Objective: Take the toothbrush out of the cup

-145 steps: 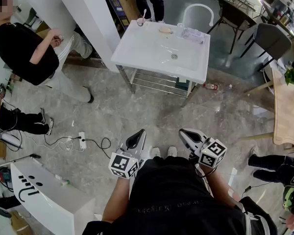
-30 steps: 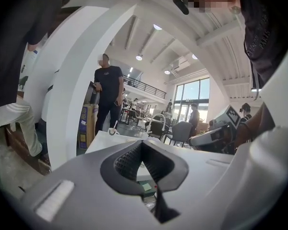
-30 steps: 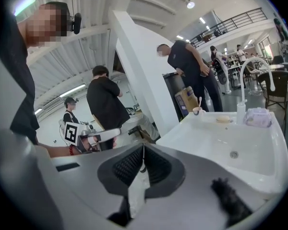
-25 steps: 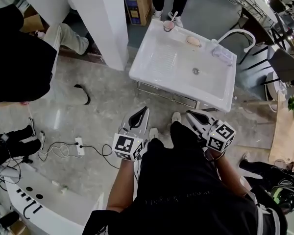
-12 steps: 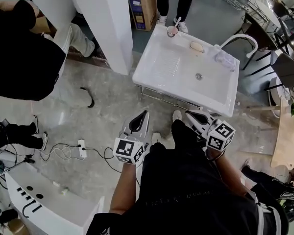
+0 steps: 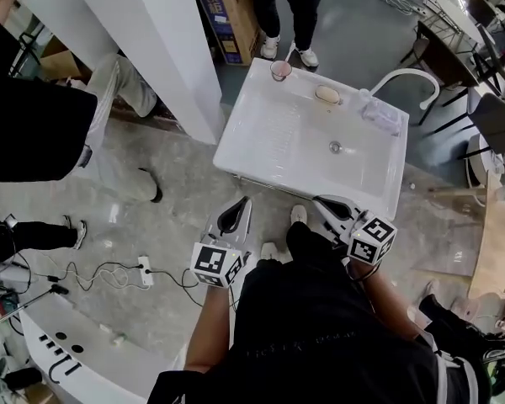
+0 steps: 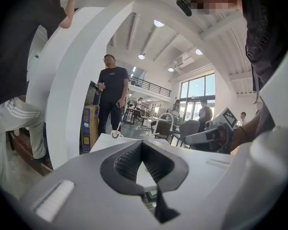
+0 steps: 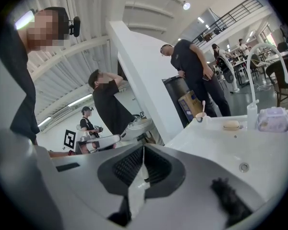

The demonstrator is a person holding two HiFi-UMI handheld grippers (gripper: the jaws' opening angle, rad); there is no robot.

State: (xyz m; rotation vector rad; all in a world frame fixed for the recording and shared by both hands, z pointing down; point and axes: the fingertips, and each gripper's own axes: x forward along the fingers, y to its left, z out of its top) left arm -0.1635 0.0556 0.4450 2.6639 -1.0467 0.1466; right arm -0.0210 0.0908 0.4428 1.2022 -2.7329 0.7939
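The person has walked up to the white sink [image 6: 261, 141]. It was far off a few seconds back, and now its near edge is just in front of the two grippers. So the walk is nearly done, but the real job has not begun. The left gripper [image 6: 239, 209] is squeezed closed with nothing in it, and the right gripper [image 6: 321, 202] is closed and empty too. Both gripper views show the jaw tips pressed together, the same as before. The toothbrush [image 8: 203, 107] stands up in the small cup [image 6: 279, 71]. The cup sits on the far left corner of the sink, well apart from both grippers. I think one gripper will have to open and reach across the whole bowl to get there. Nothing lies in the bowl to block that reach; only the drain [image 6: 335, 147] is there. Along the far edge, a bar of soap [image 6: 326, 94] lies near the cup. Past it, toward the far right corner, are a clear pack [image 6: 379, 113] and the curved white tap [image 6: 404, 77]. A person in dark trousers [image 6: 296, 2] stands on the floor just past the far edge, close to the cup, so a long reach could come near their legs. A big white pillar [image 6: 160, 49] stands left of the sink, with a cardboard box [image 6: 221, 15] beside it.
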